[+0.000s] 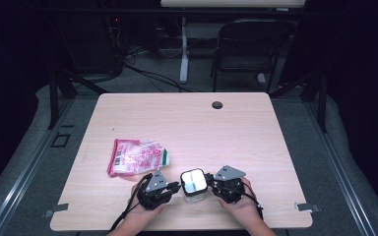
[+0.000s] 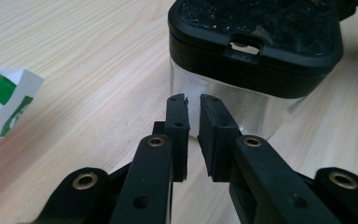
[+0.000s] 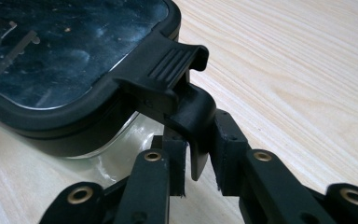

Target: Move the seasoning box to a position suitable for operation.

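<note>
A small clear container (image 1: 194, 185) with a black-rimmed lid (image 2: 256, 42) stands near the table's front edge, between my two grippers. My left gripper (image 1: 177, 187) points at its left side. In the left gripper view, its jaws (image 2: 193, 100) stand almost together with nothing between them, tips close against the clear wall (image 2: 242, 105). My right gripper (image 1: 209, 183) comes in from the container's right. In the right gripper view, its jaws (image 3: 198, 140) are shut on the lower flap of the lid's black latch (image 3: 179, 81), which is swung out from the rim.
A pink, white and green snack packet (image 1: 137, 156) lies flat on the wooden table (image 1: 187, 123), left of and behind the container; its corner (image 2: 2, 105) shows beside my left gripper. A cable hole (image 1: 217, 104) sits near the far edge. A chair (image 1: 248, 46) stands beyond.
</note>
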`<action>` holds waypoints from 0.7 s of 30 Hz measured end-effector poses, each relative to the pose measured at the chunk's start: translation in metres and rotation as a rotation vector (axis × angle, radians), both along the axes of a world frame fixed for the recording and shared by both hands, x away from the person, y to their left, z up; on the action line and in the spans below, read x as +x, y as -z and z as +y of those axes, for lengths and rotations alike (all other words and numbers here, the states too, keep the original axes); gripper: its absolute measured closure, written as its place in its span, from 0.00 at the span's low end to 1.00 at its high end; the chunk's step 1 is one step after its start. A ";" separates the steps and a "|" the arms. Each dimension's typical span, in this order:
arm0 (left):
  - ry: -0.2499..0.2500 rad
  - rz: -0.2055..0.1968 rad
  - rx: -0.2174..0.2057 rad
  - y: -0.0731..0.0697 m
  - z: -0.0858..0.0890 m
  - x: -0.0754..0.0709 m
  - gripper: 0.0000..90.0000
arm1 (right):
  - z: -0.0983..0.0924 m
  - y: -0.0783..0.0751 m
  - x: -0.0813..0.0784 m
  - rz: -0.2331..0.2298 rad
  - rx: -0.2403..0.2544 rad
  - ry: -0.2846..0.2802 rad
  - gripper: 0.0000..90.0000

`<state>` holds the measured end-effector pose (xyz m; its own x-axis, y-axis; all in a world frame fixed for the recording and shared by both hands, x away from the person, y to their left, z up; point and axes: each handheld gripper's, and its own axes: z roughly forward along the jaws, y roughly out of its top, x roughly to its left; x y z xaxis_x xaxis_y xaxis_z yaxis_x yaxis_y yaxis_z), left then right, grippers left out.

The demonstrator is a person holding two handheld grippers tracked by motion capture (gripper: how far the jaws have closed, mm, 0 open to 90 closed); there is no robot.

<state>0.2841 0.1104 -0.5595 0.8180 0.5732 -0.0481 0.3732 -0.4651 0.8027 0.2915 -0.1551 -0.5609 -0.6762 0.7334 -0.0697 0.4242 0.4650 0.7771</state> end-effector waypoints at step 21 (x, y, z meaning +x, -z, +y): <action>-0.015 0.008 -0.036 -0.006 0.005 0.005 0.86 | -0.011 -0.013 -0.021 0.012 0.059 -0.043 0.70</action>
